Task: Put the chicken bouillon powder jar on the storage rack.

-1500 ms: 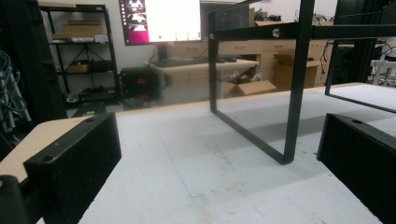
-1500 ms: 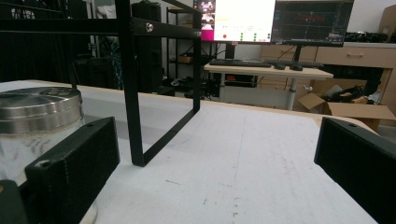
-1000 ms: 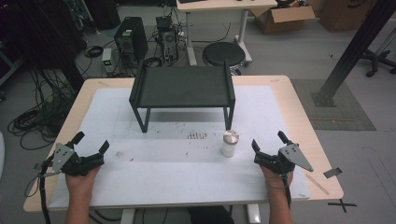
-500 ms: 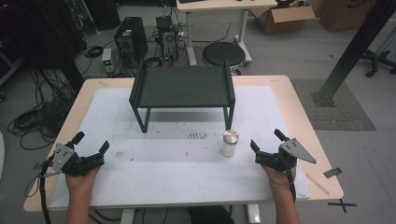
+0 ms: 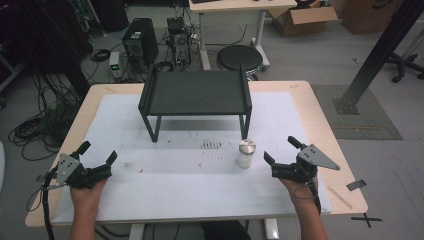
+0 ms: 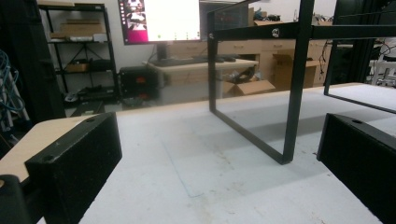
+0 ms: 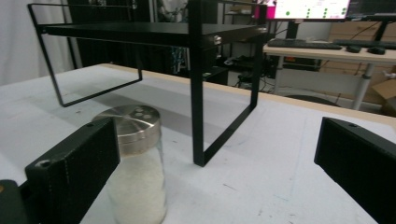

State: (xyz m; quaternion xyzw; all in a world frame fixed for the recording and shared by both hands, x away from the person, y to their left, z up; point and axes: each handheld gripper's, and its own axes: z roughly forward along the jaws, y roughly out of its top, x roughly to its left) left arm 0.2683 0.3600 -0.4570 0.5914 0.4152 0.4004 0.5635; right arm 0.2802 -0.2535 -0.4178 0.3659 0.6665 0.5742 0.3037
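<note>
Both jaws of the right gripper (image 5: 281, 157) stand apart, the salt shaker (image 5: 245, 153) just beside its left jaw.

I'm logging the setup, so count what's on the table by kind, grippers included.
Grippers: 2, left and right, both open
Black rack: 1
Salt shaker: 1
White mat: 1
Total: 5
</note>
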